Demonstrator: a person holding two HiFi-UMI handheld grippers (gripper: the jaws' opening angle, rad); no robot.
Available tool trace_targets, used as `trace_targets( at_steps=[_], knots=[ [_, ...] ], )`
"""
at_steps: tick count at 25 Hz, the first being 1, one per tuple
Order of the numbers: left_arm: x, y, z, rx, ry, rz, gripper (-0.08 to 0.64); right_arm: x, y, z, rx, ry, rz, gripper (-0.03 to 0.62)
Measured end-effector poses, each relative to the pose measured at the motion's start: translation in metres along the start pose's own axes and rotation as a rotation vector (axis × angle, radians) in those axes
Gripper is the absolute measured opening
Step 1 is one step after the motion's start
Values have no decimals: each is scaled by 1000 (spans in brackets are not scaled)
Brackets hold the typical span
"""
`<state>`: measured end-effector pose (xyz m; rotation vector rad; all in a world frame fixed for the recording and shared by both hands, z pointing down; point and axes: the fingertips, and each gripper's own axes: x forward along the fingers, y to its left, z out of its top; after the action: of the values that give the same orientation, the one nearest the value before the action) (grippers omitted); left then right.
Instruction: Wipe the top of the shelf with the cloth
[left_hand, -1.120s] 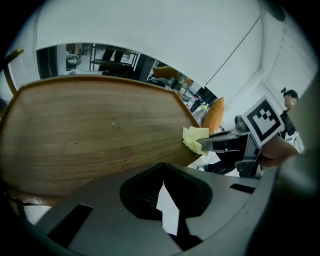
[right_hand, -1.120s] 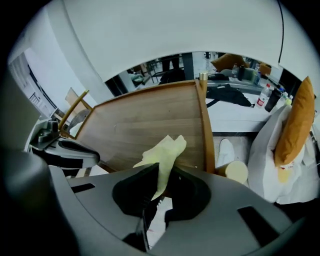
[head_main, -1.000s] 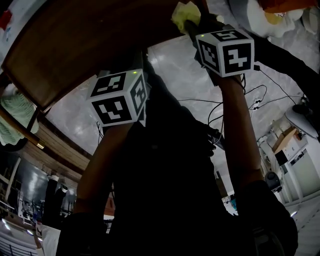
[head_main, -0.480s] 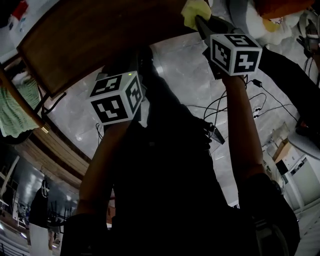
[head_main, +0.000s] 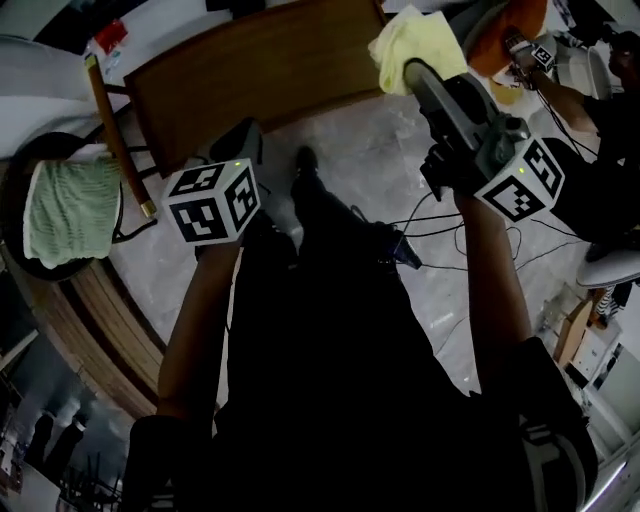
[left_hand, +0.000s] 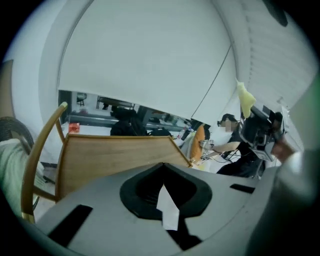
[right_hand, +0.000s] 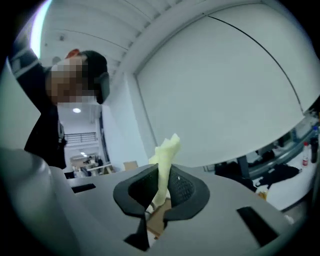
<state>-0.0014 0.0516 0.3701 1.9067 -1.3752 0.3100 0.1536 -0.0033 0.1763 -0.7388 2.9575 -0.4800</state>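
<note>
The wooden shelf top lies at the upper middle of the head view and shows ahead of the jaws as the shelf top. A pale yellow cloth hangs off the tip of my right gripper, held up at the shelf's right end. Up close, the cloth stands pinched in my right gripper, which is shut on it. My left gripper hovers by the shelf's near edge. Its jaws meet with nothing held. The cloth also shows far right there.
A green towel drapes over a round chair at the left, beside a curved wooden rail. Cables run across the pale floor under me. Another person with a marker cube is at the upper right.
The view has swung so more of the shelf top shows. My right gripper now slants up to the left with the cloth still at its tip. The left gripper sits a little further left.
</note>
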Motion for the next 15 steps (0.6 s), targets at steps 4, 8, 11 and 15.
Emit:
trace_targets(
  at_steps=[4,8,11,15],
  knots=[
    [-49,-5,16,54,-68,-134,11,-14,70,19,-43,-45,123,41],
    [-98,-11,42,68,-188,-262,11,-27,122,40,36,-147,228,41],
    [-136,-31,49,73,-275,-437,11,-42,168,50,101,-245,380,41],
    [-183,-56,61,107,-381,-627,11,-35,214,50,43,-247,466,41]
  ],
)
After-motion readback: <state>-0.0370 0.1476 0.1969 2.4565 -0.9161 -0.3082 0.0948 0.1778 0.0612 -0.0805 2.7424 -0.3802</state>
